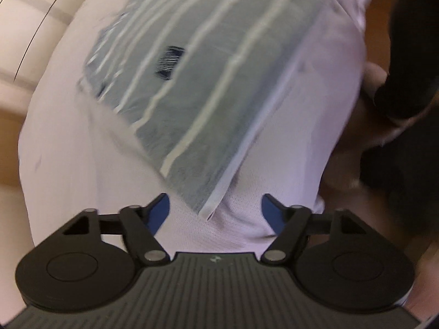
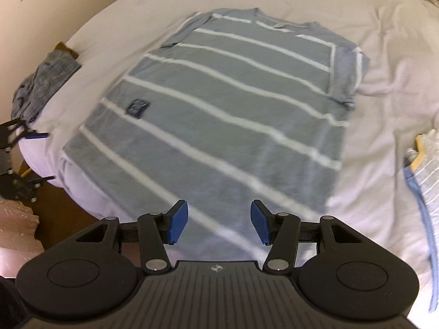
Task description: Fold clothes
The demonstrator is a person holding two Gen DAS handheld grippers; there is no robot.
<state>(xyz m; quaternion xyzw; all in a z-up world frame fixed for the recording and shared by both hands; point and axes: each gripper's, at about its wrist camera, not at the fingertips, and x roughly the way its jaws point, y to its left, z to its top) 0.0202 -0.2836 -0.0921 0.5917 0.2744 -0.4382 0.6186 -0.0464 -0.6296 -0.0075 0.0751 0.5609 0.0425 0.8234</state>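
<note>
- At mid-frame in the right view, the shirt (image 2: 219,115) lies flat on the bed (image 2: 384,87), apparently unfolded.
- My right gripper (image 2: 219,222) and left gripper (image 1: 215,213) gape, empty.
- All folding remains, I judge.

- In the left wrist view the striped shirt (image 1: 208,87) was smeared by motion blur, its far part cut off by the top edge.
- The dark patch (image 1: 169,61) on it was too blurred to read.
- A pale striped garment (image 2: 425,181) ran past the right edge.
- The left tool (image 2: 27,156) was cut off at the left edge.
</note>
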